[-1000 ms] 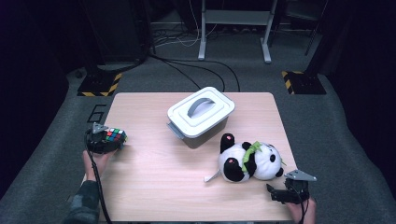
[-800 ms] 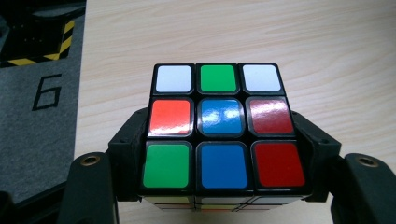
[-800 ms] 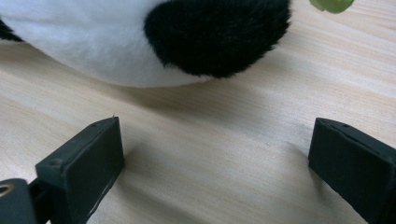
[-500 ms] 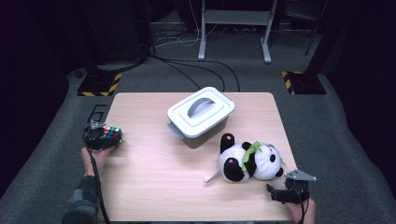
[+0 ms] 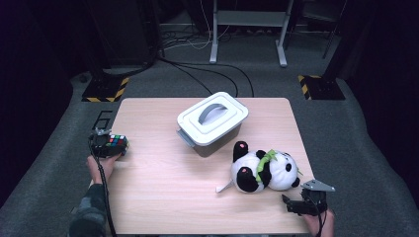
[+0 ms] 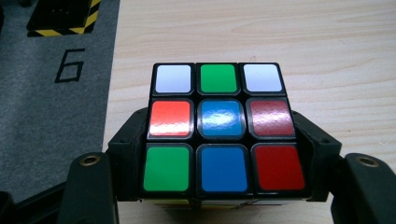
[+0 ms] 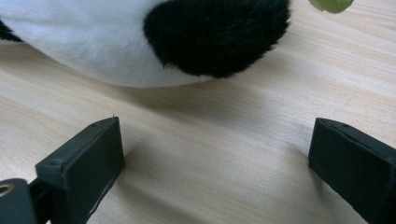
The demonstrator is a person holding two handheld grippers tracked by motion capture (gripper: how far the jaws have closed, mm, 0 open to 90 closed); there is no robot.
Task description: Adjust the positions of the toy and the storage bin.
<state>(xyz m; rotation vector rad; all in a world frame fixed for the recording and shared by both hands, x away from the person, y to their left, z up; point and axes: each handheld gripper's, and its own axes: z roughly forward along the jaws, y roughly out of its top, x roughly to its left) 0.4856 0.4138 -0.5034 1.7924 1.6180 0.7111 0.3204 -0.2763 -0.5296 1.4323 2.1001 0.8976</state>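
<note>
Your left gripper (image 6: 219,186) has its jaws clamped on both flanks of the puzzle cube (image 6: 219,128), filling the frame's centre; at the left edge of the high view it sits over the table (image 5: 163,197) edge. Keep it level and the squeeze even. Your right gripper (image 7: 215,172) gapes empty before the panda toy (image 7: 140,32).

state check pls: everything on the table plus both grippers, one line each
Scrambled multicolour puzzle cube: clamped between the jaws, at the table's left edge.
Left gripper: shut on the cube.
Right gripper: open, nothing between the jaws, low over the wood.
White-lidded grey plastic storage box: lid on, handle folded flat.
Black-and-white plush panda: lying on its side, untouched.
Light wooden table: bears box and panda.
</note>
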